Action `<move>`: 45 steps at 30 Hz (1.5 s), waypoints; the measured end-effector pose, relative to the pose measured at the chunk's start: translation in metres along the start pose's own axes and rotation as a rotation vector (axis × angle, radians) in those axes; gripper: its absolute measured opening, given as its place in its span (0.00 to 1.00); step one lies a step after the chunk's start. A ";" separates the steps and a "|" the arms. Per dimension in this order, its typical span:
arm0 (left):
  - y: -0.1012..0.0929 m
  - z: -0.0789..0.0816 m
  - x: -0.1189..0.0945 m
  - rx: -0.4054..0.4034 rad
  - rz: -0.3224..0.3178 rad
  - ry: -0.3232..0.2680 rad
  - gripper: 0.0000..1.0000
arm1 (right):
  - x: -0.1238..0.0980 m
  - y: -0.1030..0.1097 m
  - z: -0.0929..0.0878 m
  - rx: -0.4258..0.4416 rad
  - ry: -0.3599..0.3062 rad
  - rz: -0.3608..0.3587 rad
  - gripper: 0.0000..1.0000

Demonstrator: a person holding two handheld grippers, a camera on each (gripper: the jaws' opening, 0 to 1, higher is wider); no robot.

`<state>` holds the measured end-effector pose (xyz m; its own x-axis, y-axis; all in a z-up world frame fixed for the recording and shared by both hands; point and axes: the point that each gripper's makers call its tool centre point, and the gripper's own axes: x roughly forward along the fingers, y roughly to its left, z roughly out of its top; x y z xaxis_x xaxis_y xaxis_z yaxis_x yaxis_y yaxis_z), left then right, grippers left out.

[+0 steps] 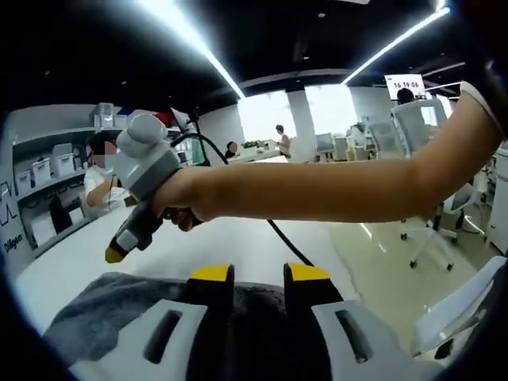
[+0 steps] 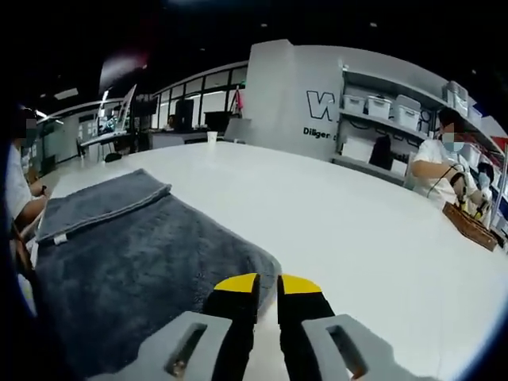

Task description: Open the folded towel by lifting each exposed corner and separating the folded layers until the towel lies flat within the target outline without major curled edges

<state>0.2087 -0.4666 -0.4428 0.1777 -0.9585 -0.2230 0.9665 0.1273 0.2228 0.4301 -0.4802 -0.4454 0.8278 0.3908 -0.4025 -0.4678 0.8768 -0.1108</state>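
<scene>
towel (image 2: 135, 254): dark grey, plain
table (image 2: 341, 230): white
right gripper (image 2: 268, 287): yellow tips, black jaws, grey body

Towel (image 2: 127, 254) spread on the desk (image 2: 341, 230), left of and ahead of the right gripper (image 2: 268, 284), a folded-over layer (image 2: 99, 202) lying on its far left part. In the left gripper view, towel (image 1: 103, 305) under and just behind the left gripper (image 1: 259, 274); right gripper (image 1: 143, 190) held in a hand (image 1: 186, 202) above the desk (image 1: 230, 246), beyond the towel. Shelves (image 2: 397, 119) with bins behind the desk's far side, a seated person (image 2: 444, 163) before them.
</scene>
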 end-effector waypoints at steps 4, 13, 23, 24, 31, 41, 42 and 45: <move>0.002 0.001 -0.003 0.003 0.007 0.003 0.30 | -0.001 -0.002 0.003 0.018 0.001 -0.025 0.14; 0.021 -0.010 -0.011 -0.045 0.100 0.068 0.69 | -0.003 -0.014 0.011 0.022 -0.031 -0.100 0.53; 0.041 -0.014 -0.024 -0.083 0.180 0.086 0.89 | 0.003 -0.003 0.017 0.026 -0.034 -0.069 0.51; 0.041 -0.014 -0.025 -0.084 0.181 0.086 0.89 | 0.003 -0.002 0.017 0.026 -0.034 -0.067 0.51; 0.043 -0.019 -0.043 -0.074 0.191 0.114 0.88 | 0.005 0.009 0.025 0.016 -0.033 -0.054 0.49; 0.041 -0.024 -0.073 -0.069 0.230 0.126 0.85 | 0.017 0.029 0.031 0.007 -0.029 -0.016 0.47; 0.042 -0.025 -0.076 -0.069 0.235 0.128 0.85 | 0.018 0.030 0.031 0.006 -0.029 -0.014 0.47; 0.046 -0.028 -0.087 -0.079 0.257 0.130 0.85 | 0.022 0.038 0.035 0.000 -0.031 -0.002 0.46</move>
<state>0.2433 -0.3703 -0.4395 0.4361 -0.8522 -0.2893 0.8971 0.3862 0.2146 0.4419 -0.4287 -0.4270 0.8379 0.3976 -0.3740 -0.4662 0.8776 -0.1115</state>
